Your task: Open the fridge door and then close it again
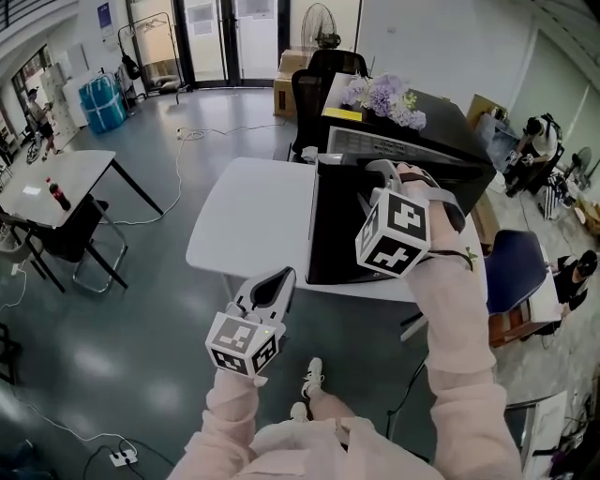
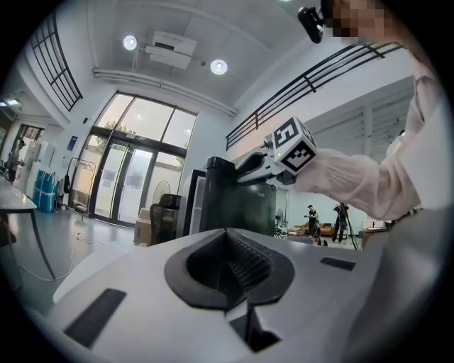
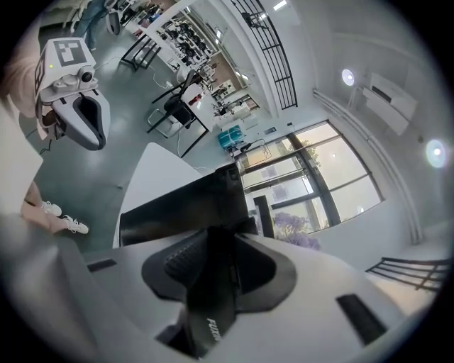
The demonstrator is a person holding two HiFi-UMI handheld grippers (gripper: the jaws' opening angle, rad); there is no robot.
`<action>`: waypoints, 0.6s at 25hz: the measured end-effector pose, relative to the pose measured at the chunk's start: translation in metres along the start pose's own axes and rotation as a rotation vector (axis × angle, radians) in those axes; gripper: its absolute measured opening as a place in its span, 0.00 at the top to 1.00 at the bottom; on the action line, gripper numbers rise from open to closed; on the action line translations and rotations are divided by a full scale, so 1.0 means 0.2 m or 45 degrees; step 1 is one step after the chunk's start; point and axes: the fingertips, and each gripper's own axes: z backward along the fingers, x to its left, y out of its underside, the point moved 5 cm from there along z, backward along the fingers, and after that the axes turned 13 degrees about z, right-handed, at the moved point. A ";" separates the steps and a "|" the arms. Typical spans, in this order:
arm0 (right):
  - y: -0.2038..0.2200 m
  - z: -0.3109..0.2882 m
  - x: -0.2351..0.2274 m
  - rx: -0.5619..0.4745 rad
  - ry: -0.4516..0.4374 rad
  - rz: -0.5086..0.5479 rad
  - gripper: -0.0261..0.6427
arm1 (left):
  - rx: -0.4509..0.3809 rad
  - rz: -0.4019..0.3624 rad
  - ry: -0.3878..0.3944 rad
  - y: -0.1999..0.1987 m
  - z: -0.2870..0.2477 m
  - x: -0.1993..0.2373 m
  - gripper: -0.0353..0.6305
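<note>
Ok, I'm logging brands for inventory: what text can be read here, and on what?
"FUXIN", perhaps cut off: on the black door edge held in the right claw.
Logo on the fridge front: too small to read.
Posters at the back: too small to read.

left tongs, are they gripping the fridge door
No, the left tongs are shut on nothing, low and clear of the fridge door, which the right tongs clamp.
</note>
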 end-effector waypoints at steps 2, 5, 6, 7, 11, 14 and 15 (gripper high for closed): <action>0.00 0.03 0.02 0.001 0.003 0.007 0.80 | 0.005 0.014 -0.005 0.02 0.02 -0.01 0.93; 0.01 0.06 0.03 -0.006 -0.009 0.006 0.79 | 0.019 0.034 -0.010 0.05 0.04 -0.02 0.93; 0.01 0.08 0.04 -0.009 -0.014 0.003 0.79 | 0.026 0.039 -0.011 0.06 0.04 -0.02 0.93; 0.01 0.09 0.05 -0.013 -0.017 0.000 0.79 | 0.031 0.044 -0.013 0.07 0.04 -0.03 0.93; 0.02 0.15 0.08 -0.024 -0.013 0.009 0.78 | 0.027 0.055 -0.015 0.09 0.06 -0.05 0.93; 0.02 0.18 0.10 -0.025 -0.006 0.022 0.78 | 0.023 0.053 -0.018 0.10 0.05 -0.07 0.93; 0.02 0.18 0.11 -0.024 -0.004 0.027 0.78 | 0.022 0.054 -0.019 0.10 0.05 -0.07 0.93</action>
